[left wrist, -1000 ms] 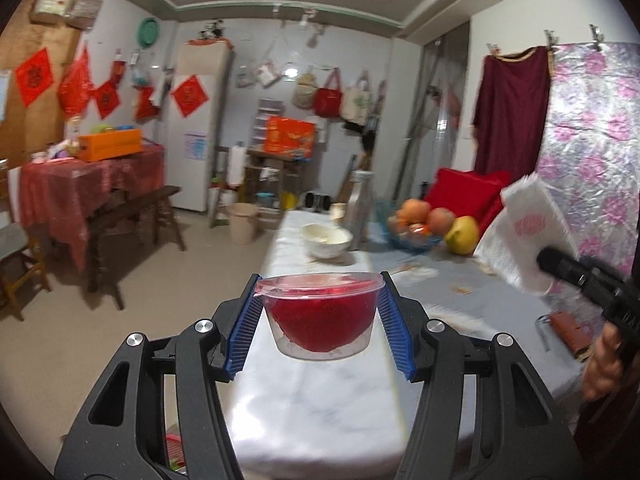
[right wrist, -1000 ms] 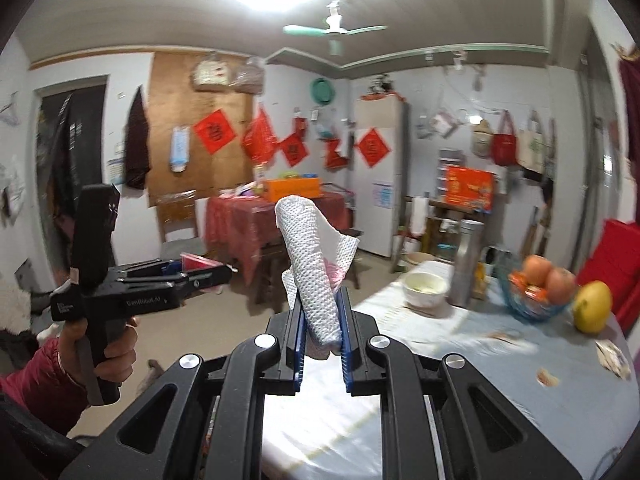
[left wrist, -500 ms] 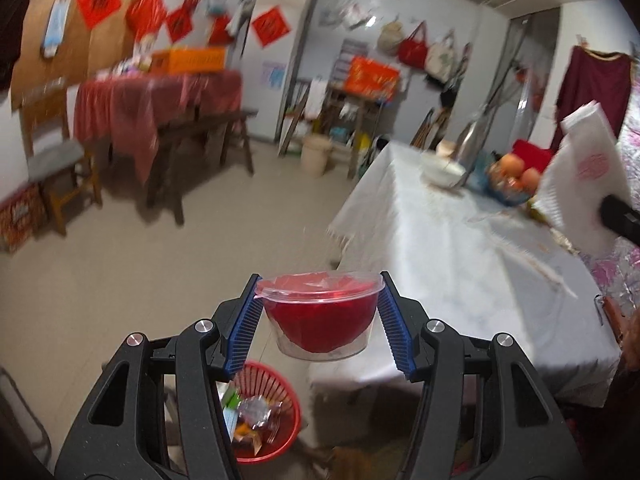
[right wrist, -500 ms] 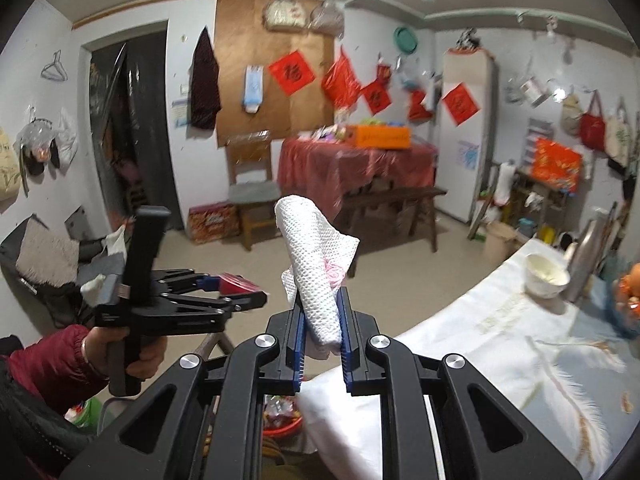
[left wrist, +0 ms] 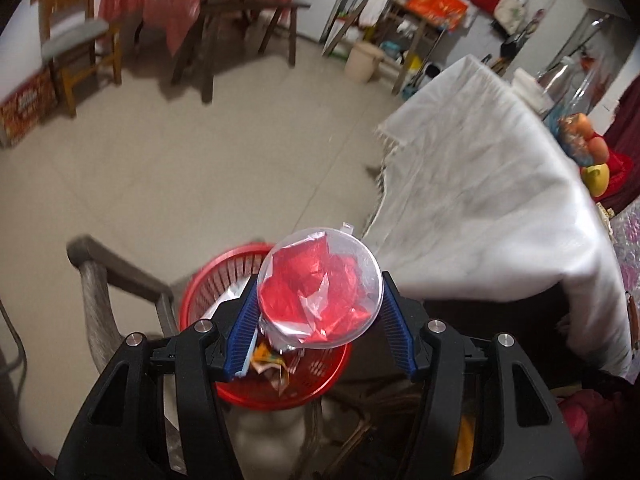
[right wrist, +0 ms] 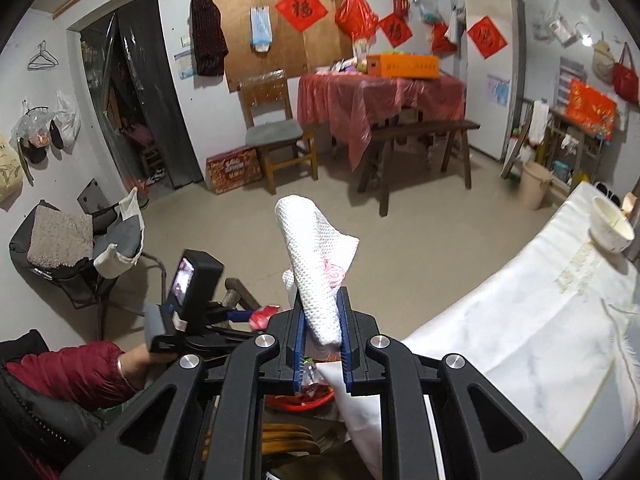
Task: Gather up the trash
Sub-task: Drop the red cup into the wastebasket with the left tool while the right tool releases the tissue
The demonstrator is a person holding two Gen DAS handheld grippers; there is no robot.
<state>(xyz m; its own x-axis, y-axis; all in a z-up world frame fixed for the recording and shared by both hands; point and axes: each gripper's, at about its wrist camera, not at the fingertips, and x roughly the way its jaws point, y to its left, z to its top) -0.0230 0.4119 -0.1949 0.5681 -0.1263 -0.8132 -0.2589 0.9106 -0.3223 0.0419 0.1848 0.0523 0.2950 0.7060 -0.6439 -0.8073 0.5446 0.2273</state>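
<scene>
A clear plastic cup (left wrist: 316,292) stuffed with red wrapper lies tipped between the blue pads of my left gripper (left wrist: 318,280), its lid turned toward the camera. The jaws are opening and the cup sits loose between them, right above a red trash basket (left wrist: 200,292) that holds other wrappers. My right gripper (right wrist: 320,296) is shut on a white textured paper bag (right wrist: 316,264) with a pink print. In the right wrist view the left gripper (right wrist: 260,316) hangs low at the left, held by a hand in a red sleeve. The basket (right wrist: 316,398) shows only partly below my right jaws.
The table with the white cloth (left wrist: 480,200) stands just right of the basket, bearing a fruit bowl (left wrist: 580,140) and a white bowl (right wrist: 610,230). A wooden chair arm (left wrist: 104,264) is left of the basket. Beyond lie open floor, a bench (right wrist: 420,132) and a red-covered table (right wrist: 380,92).
The left gripper has dropped and tilted down over the red basket; the cup has tipped between its pads. The right gripper swung left and down, still holding the paper bag.
</scene>
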